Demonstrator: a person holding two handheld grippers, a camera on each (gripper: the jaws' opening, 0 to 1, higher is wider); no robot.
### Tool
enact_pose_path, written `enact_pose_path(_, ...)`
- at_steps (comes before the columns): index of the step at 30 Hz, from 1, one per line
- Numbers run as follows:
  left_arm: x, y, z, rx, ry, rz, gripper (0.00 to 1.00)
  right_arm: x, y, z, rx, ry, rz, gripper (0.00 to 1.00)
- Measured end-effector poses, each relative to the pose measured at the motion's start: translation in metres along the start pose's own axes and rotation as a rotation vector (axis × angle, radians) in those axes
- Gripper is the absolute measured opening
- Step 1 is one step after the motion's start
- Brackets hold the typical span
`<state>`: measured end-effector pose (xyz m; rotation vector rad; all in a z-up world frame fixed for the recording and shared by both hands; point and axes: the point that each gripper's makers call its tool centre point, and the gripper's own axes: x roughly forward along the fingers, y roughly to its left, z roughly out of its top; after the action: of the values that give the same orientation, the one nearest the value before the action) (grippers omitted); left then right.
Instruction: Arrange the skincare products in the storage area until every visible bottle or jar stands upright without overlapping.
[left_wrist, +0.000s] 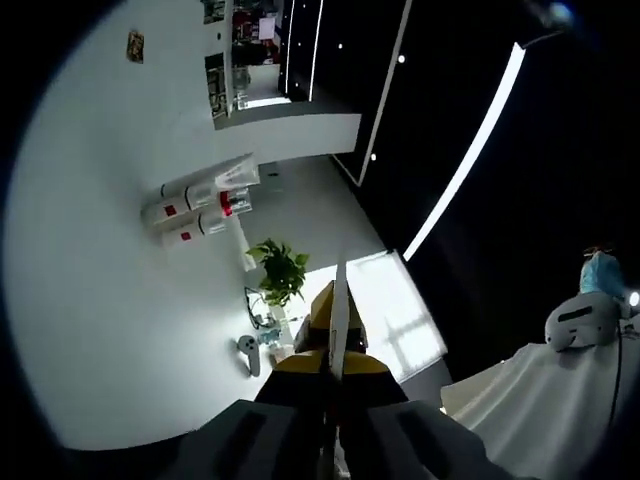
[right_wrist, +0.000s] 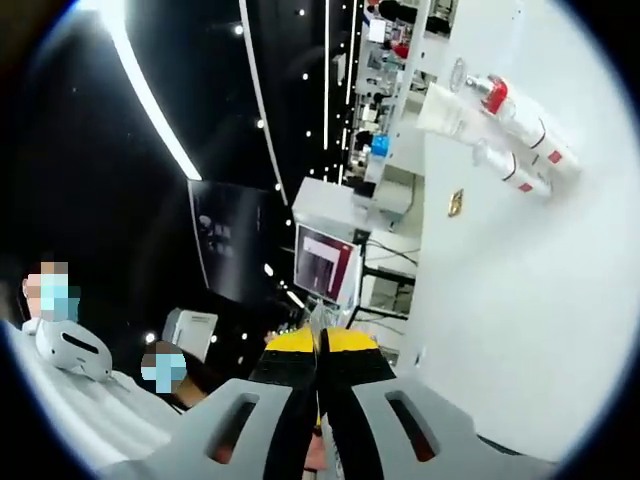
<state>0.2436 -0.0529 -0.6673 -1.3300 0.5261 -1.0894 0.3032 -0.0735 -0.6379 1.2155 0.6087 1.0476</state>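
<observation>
Bottles lie on their sides on a wide white table, close together in a little bunch, well in from its edges. They are white with red marks, and one has a red cap. A clear plastic packet rests right beside them, touching the bunch. In the left gripper view, the left gripper has its two jaws pressed together, and a thin flat white thing sticks up from between the yellow tips; what it is cannot be told. That gripper is well apart from the bottles. A green plant stands past the far edge of the table. In the right gripper view, the same bottles lie on the table near its far edge, next to the clear packet. The right gripper has its jaws closed tight with nothing seen between them, and it is far from the bottles too. A screen glows behind it, and white headsets sit off to the side.
</observation>
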Motion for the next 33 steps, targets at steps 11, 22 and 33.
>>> enact_pose_path(11,-0.009,-0.003,0.022,0.001,-0.108,0.008,0.01,0.000,-0.001,-0.014,-0.147,0.032,-0.021,0.20)
enact_pose_path(22,-0.029,-0.015,0.074,0.079,-0.221,0.052,0.01,-0.015,-0.046,-0.048,-0.674,0.180,-0.394,0.67)
enact_pose_path(33,-0.047,-0.009,0.101,0.113,-0.300,0.120,0.02,-0.021,-0.073,-0.080,-0.881,0.364,-0.495,0.80)
